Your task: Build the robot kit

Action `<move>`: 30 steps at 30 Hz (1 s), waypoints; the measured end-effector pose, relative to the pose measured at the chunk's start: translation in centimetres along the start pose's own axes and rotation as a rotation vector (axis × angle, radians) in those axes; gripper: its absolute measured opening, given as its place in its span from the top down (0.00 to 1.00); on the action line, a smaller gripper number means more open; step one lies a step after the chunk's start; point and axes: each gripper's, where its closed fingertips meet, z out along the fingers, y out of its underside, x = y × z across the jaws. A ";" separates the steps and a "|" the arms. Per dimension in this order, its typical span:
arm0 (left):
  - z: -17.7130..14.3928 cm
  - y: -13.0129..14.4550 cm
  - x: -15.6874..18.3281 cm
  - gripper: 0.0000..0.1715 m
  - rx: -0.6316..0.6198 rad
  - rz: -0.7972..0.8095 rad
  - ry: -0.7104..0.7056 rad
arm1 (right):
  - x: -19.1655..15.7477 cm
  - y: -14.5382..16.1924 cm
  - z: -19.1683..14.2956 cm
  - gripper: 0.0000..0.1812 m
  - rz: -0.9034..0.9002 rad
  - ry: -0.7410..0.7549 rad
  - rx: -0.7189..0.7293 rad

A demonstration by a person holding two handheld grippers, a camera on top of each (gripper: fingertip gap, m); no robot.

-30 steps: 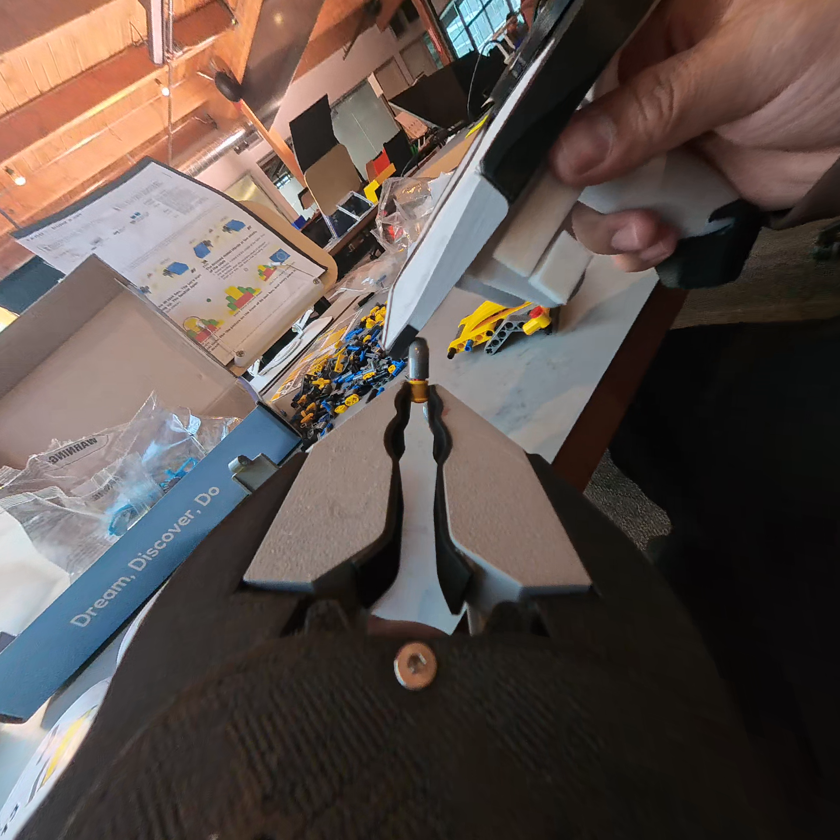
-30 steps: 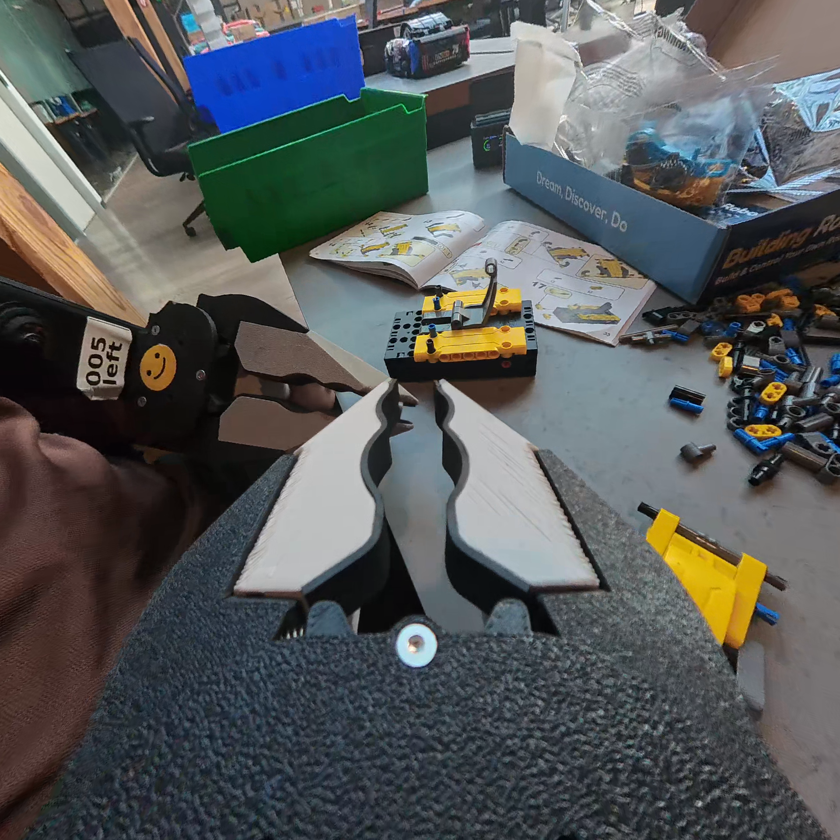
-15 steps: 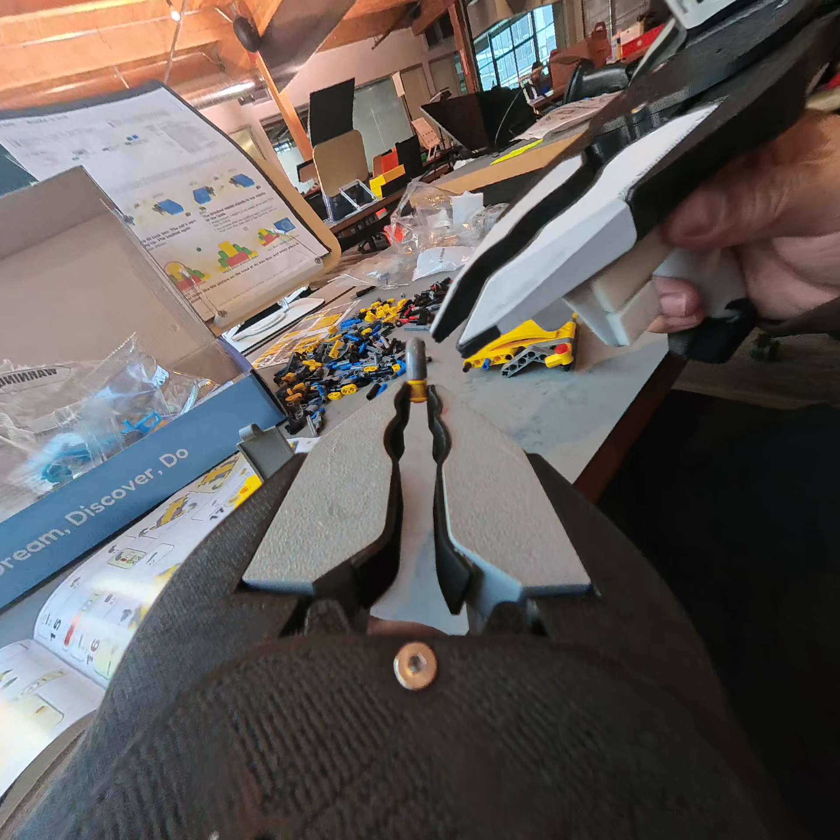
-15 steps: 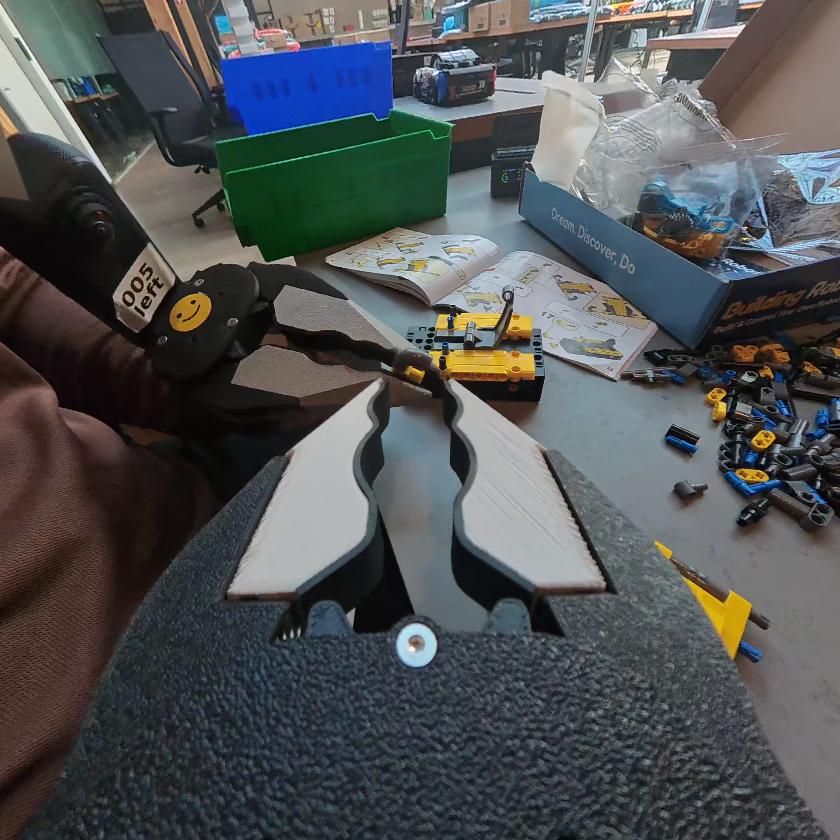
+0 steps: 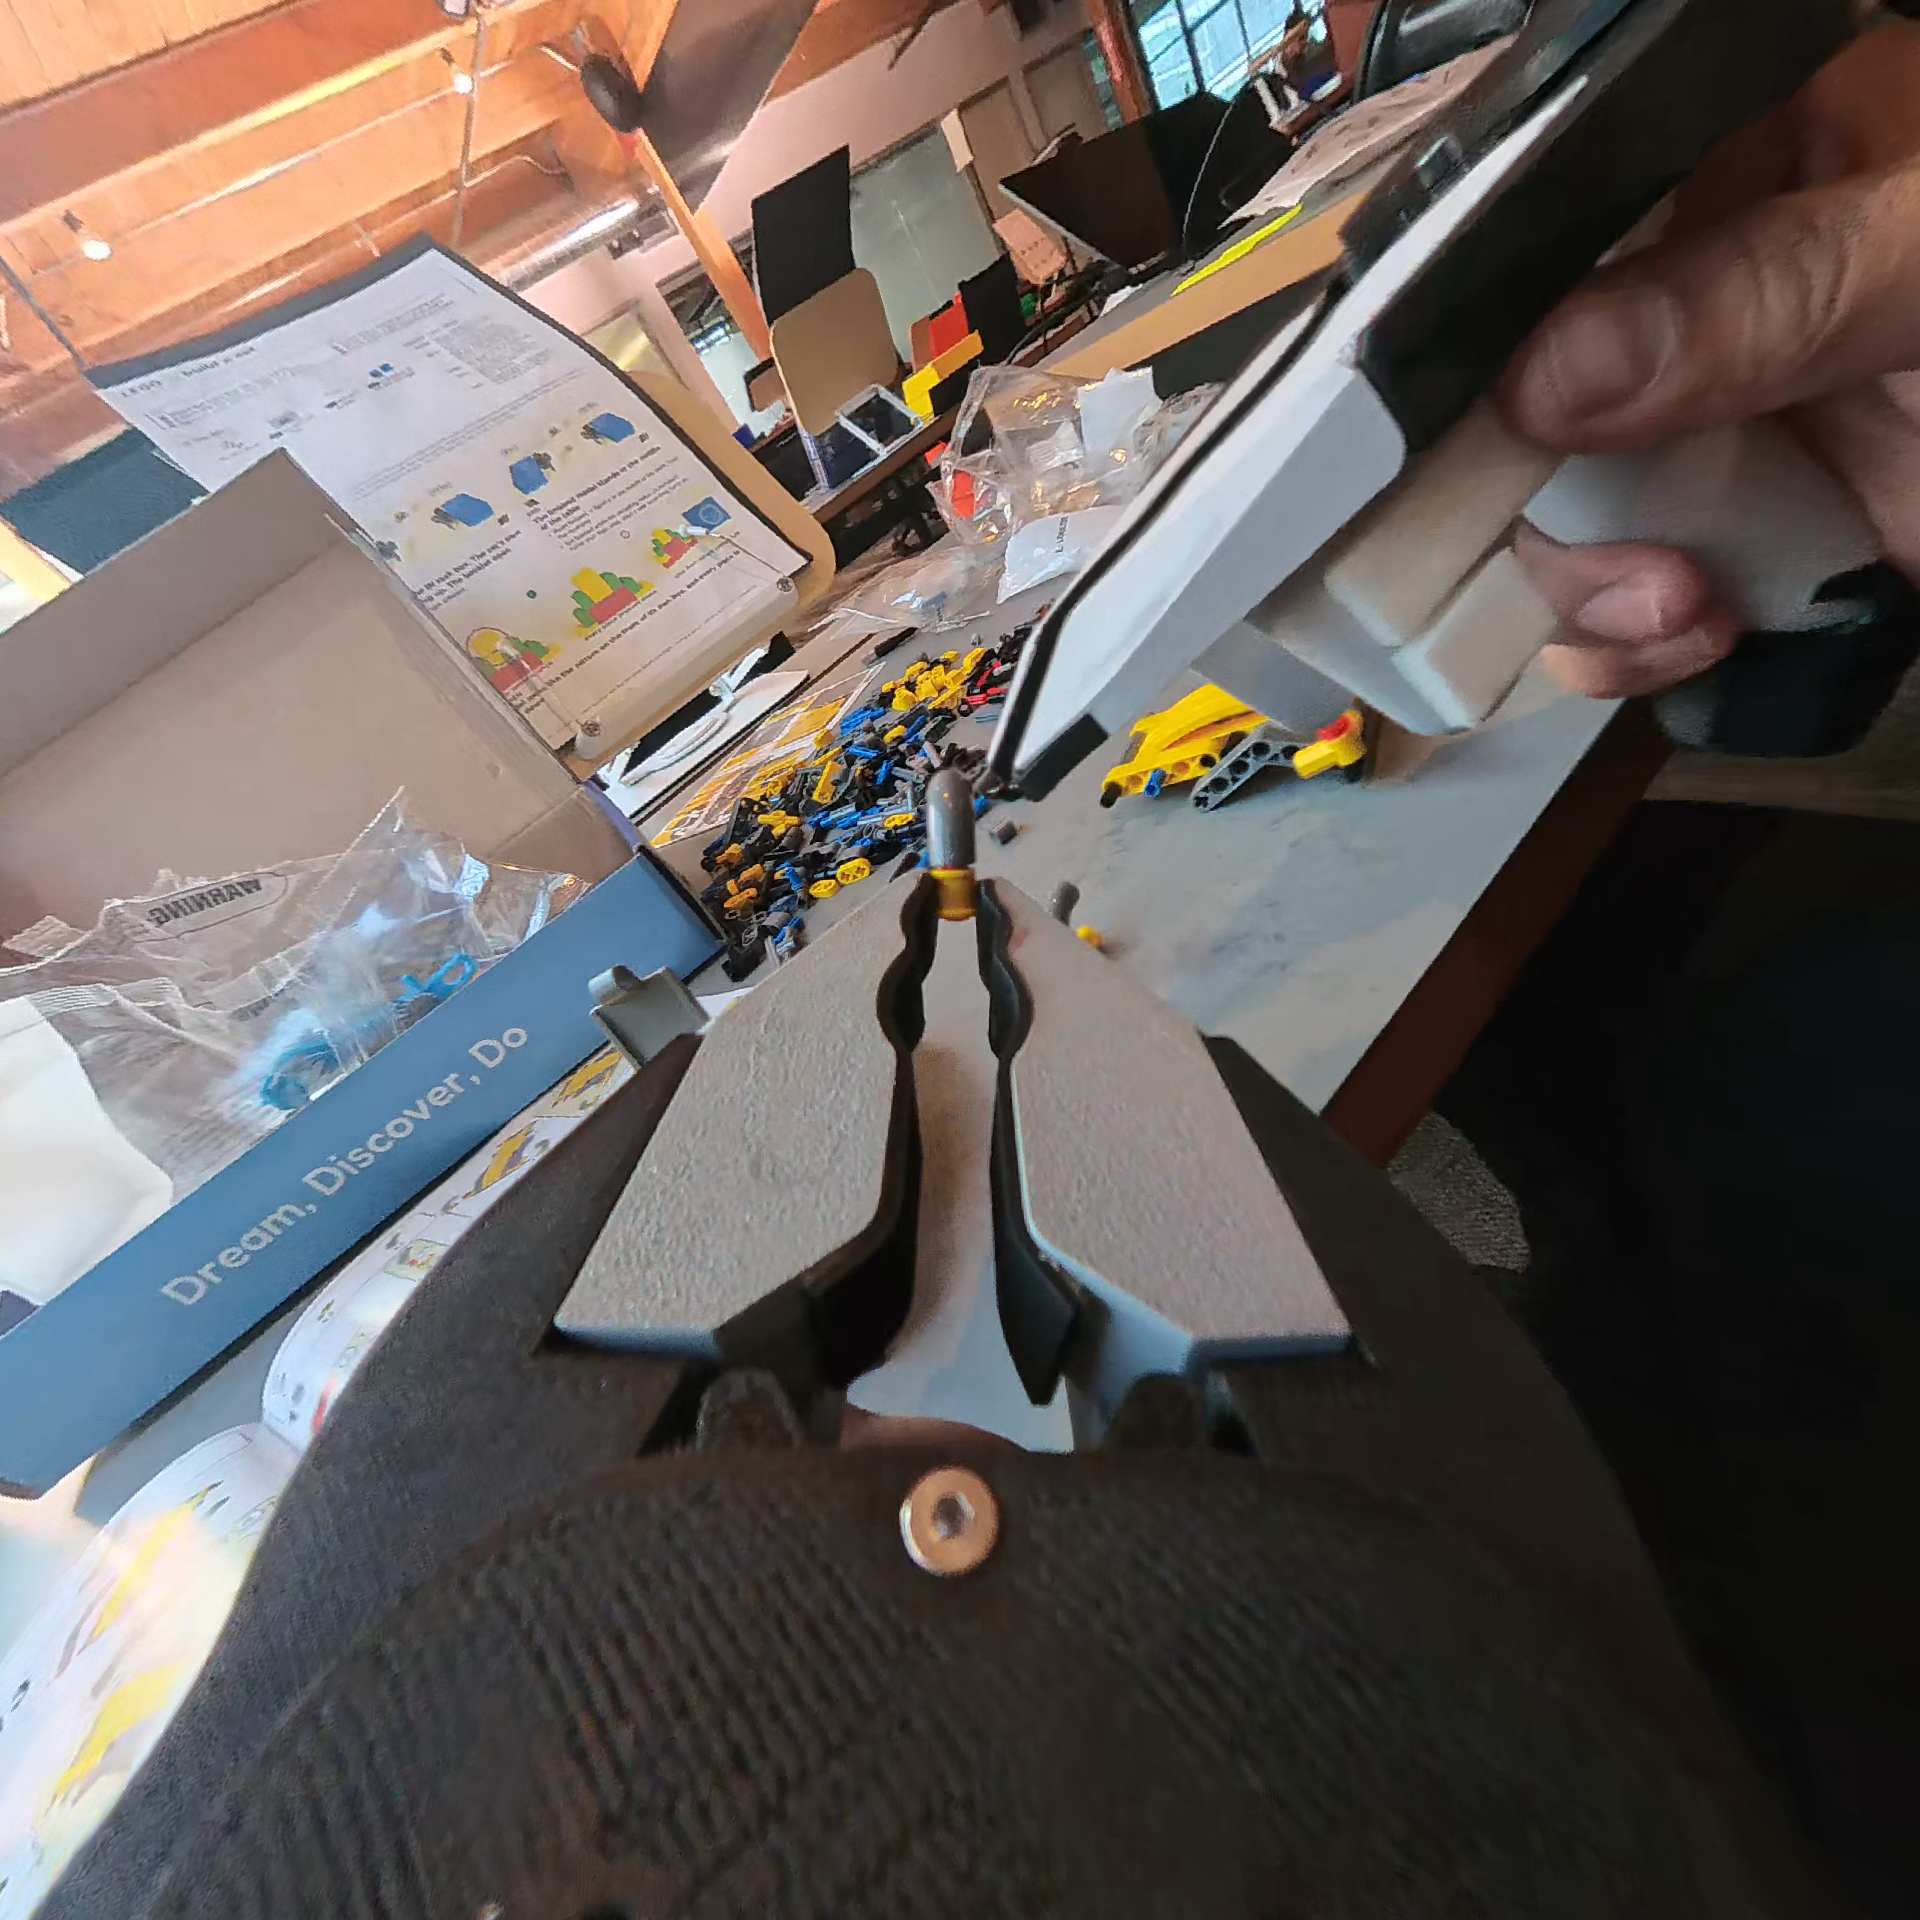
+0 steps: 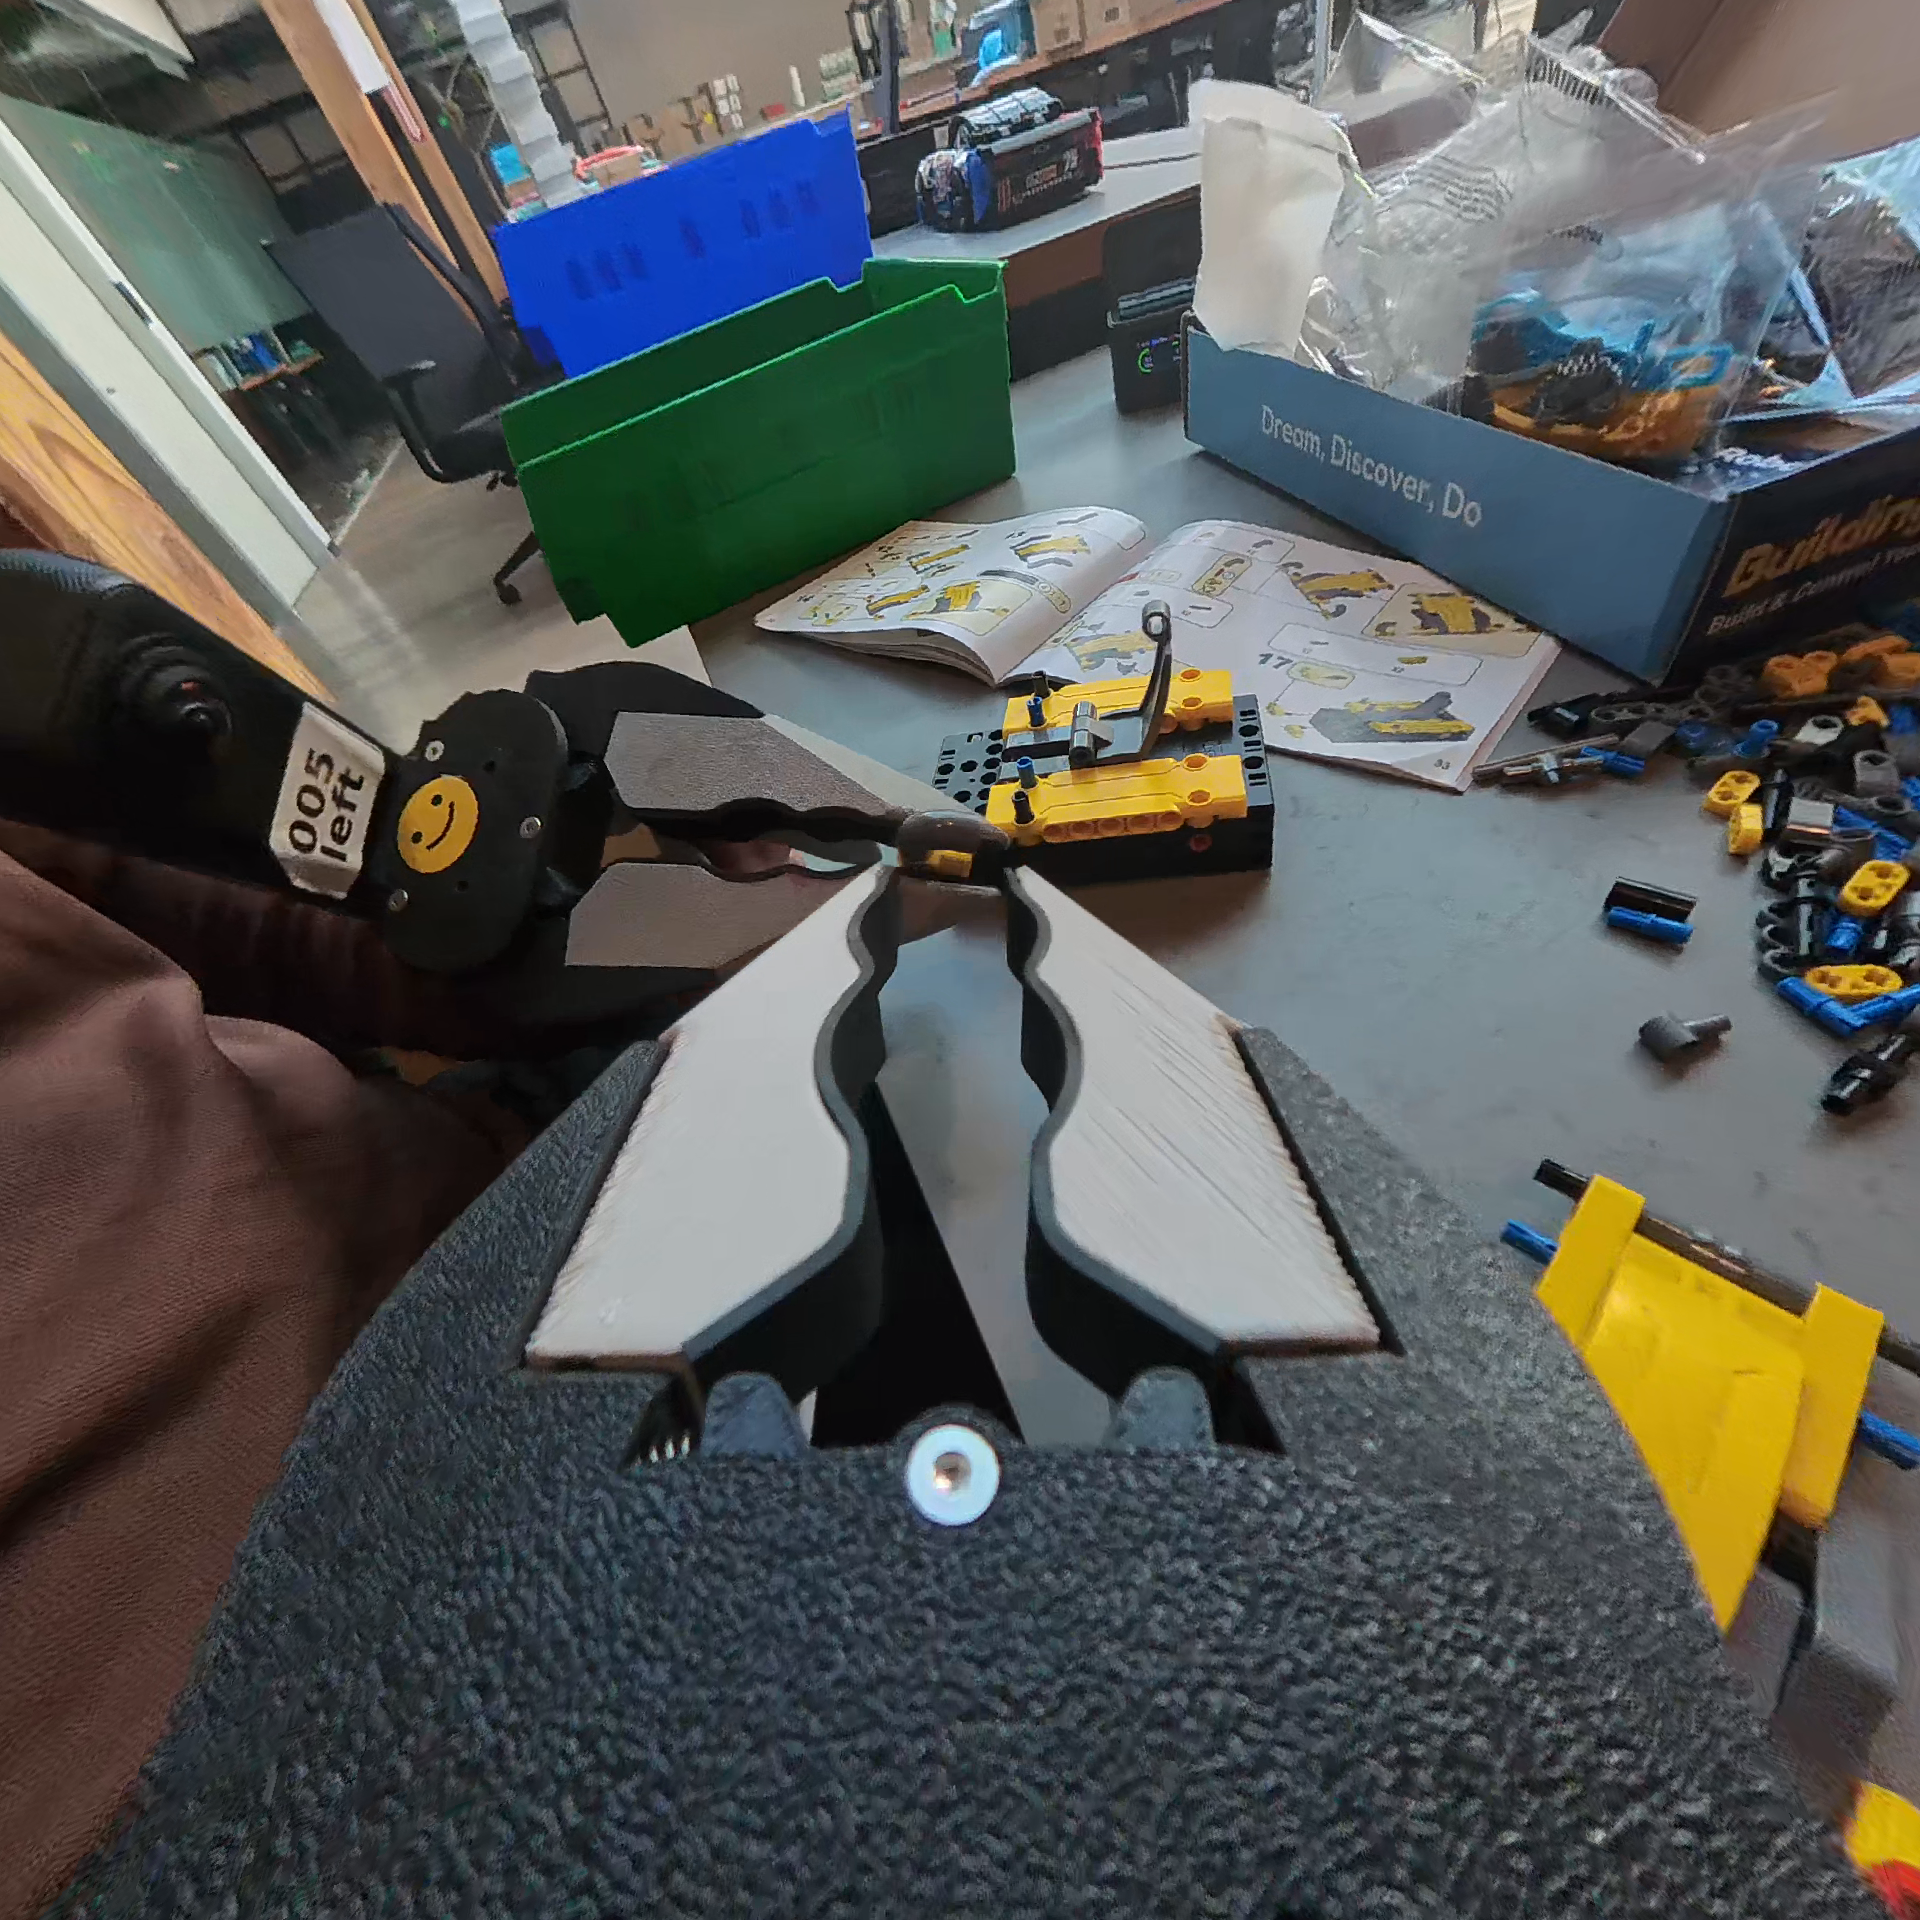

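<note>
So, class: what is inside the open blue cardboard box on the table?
The blue box holds crumpled clear plastic bags; one shows blue and yellow building pieces. The bags and box walls cover whatever lies beneath them.

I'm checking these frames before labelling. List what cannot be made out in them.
- Left wrist view: how far the small grey and yellow piece reaches between the left gripper fingertips is hidden by the fingers.
- Left wrist view: the yellow assembly is partly covered by the right gripper.
- Right wrist view: the yellow scoop part is blurred and its lower end is hidden by the gripper body.
- Both views: the loose-parts pile is too small to sort by shape.
</note>
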 end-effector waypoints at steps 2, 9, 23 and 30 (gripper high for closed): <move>0.0 0.3 -0.1 0.98 -0.015 0.034 -0.015 | 0.1 0.2 0.2 0.89 0.027 0.004 -0.008; 0.3 0.8 0.3 0.98 -0.054 0.146 -0.059 | 0.0 1.4 1.3 0.89 0.103 -0.002 -0.060; 0.4 0.4 0.2 0.97 -0.044 0.315 -0.134 | -0.2 1.1 1.0 0.95 0.103 -0.012 -0.035; 0.1 0.4 -0.3 0.97 -0.032 0.292 -0.140 | -0.1 0.5 0.9 0.91 0.135 -0.051 0.013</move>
